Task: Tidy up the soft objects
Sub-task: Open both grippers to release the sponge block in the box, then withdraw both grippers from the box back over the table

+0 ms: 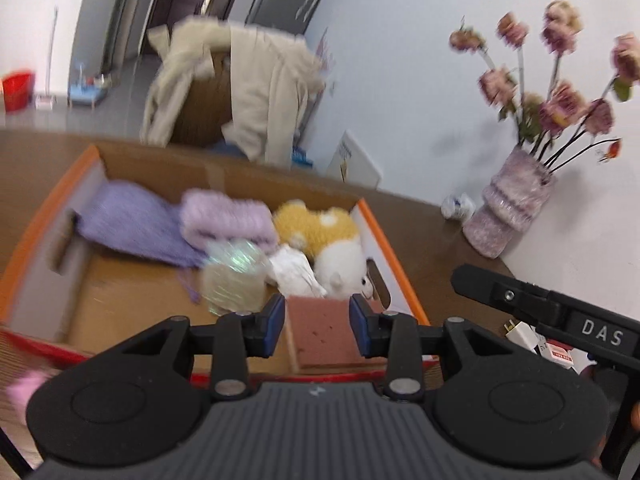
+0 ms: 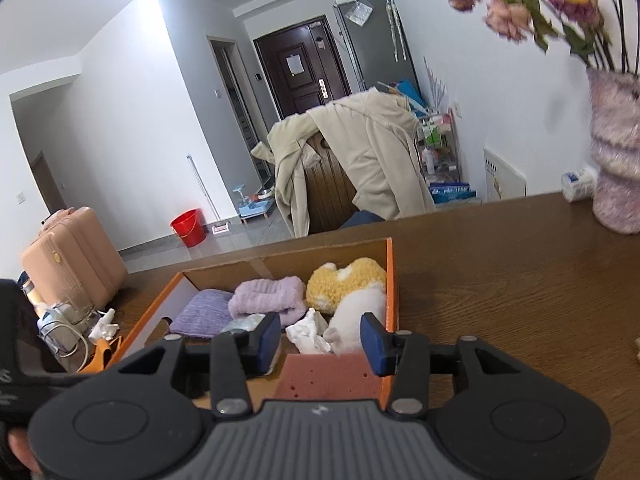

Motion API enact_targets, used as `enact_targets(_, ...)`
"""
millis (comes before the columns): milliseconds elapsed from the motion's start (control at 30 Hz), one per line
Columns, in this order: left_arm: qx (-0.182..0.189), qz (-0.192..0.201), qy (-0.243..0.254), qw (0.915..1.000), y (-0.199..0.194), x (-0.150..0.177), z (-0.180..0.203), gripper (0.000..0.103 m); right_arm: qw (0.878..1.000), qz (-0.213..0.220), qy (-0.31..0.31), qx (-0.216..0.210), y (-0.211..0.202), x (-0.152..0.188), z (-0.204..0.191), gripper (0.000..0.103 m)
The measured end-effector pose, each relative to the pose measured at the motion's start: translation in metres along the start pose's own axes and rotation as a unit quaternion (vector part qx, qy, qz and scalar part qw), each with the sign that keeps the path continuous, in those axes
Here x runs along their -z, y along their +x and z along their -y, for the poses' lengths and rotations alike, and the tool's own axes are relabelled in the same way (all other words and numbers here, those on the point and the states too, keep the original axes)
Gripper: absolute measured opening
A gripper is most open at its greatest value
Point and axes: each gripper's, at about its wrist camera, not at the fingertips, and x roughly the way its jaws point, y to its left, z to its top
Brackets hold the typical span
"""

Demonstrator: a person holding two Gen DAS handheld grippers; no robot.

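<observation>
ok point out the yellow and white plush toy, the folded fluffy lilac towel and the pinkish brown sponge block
yellow and white plush toy [image 2: 347,280], right wrist view, yellow fleecy back
folded fluffy lilac towel [image 2: 269,295], right wrist view, top fold
pinkish brown sponge block [image 1: 325,330], left wrist view, top face

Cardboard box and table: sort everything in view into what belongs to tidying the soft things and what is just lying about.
Belongs to the job:
cardboard box
purple knit cloth
lilac towel
yellow plush toy
white crumpled cloth
pink sponge

Just lying about:
vase of dried flowers
beige coat
red bucket
pink suitcase
</observation>
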Motion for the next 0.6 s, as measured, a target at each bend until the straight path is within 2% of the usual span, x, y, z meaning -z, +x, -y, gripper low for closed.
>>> enact_targets(67, -0.022, 0.032, 0.027, 0.9989, -0.032, 0.002, 0.000, 0.039, 1.000, 0.007, -0.013, 0.002, -0.017, -0.001, -0.008, 0.051)
enact_targets(133, -0.047, 0.067, 0.066, 0.9945, -0.065, 0.008, 0.001, 0.046, 0.999, 0.017, -0.029, 0.002, -0.037, 0.000, -0.016, 0.054)
enact_targets(200, -0.069, 0.095, 0.096, 0.9885, -0.098, 0.017, 0.000, 0.051, 0.998, 0.026, -0.053, -0.001, -0.057, 0.005, -0.028, 0.059)
enact_targets(267, -0.087, 0.120, 0.121, 0.9815, -0.125, 0.028, 0.002, 0.055, 0.996, 0.037, -0.078, -0.011, -0.078, 0.015, -0.041, 0.069)
enact_targets(333, -0.108, 0.156, 0.146, 0.9709, -0.155, 0.043, 0.005, 0.065, 0.995, 0.044, -0.090, -0.018, -0.095, 0.025, -0.054, 0.071)
enact_targets(367, -0.110, 0.170, 0.151, 0.9676, -0.168, 0.050, 0.005, 0.072, 0.994, 0.049, -0.093, -0.017, -0.103, 0.030, -0.059, 0.071)
enact_targets(400, -0.107, 0.178, 0.151, 0.9665, -0.180, 0.058, 0.005, 0.075, 0.993, 0.057, -0.098, -0.015, -0.112, 0.036, -0.065, 0.072)
enact_targets(467, -0.095, 0.185, 0.139, 0.9680, -0.202, 0.076, 0.002, 0.075, 0.991, 0.078, -0.111, -0.008, -0.129, 0.052, -0.078, 0.076)
enact_targets(600, -0.093, 0.200, 0.130, 0.9667, -0.237, 0.123, -0.005, 0.084, 0.981, 0.126, -0.148, 0.021, -0.162, 0.091, -0.105, 0.079)
